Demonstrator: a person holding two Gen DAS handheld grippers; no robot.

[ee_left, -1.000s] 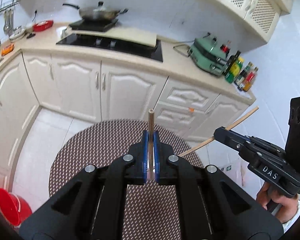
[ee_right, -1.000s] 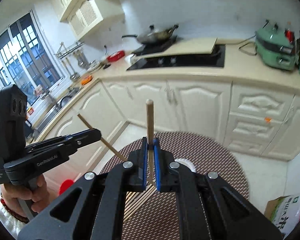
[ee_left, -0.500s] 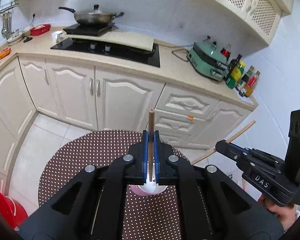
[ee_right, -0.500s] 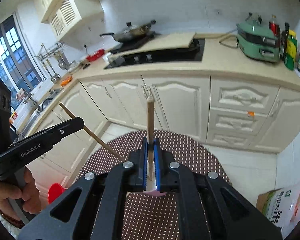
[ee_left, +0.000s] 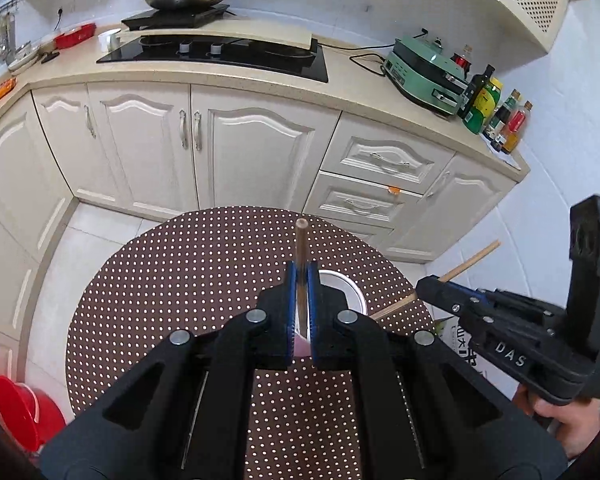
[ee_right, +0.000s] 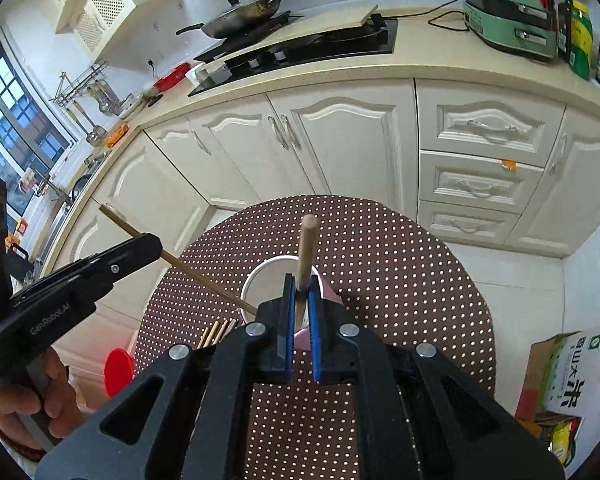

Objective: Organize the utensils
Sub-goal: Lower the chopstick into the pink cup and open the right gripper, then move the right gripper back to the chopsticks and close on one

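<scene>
Wooden chopsticks: one clamped upright in each gripper, above a pink cup [ee_right: 260, 280] on the dotted round table [ee_right: 400, 264].
Left gripper [ee_left: 300, 312]: blue pads pinched on its chopstick [ee_left: 300, 240], cup directly below.
Right gripper [ee_right: 300, 320]: likewise shut on its chopstick [ee_right: 307, 244].
Progress: probably early; neither is in the cup yet, and several chopsticks [ee_right: 218, 330] lie left of the right gripper.
Pose: both grippers tilt down, converging over the cup.

Cream cabinets [ee_left: 236, 152], beige countertop [ee_left: 352, 80], white tiled floor [ee_left: 100, 232], window [ee_right: 8, 116]
</scene>
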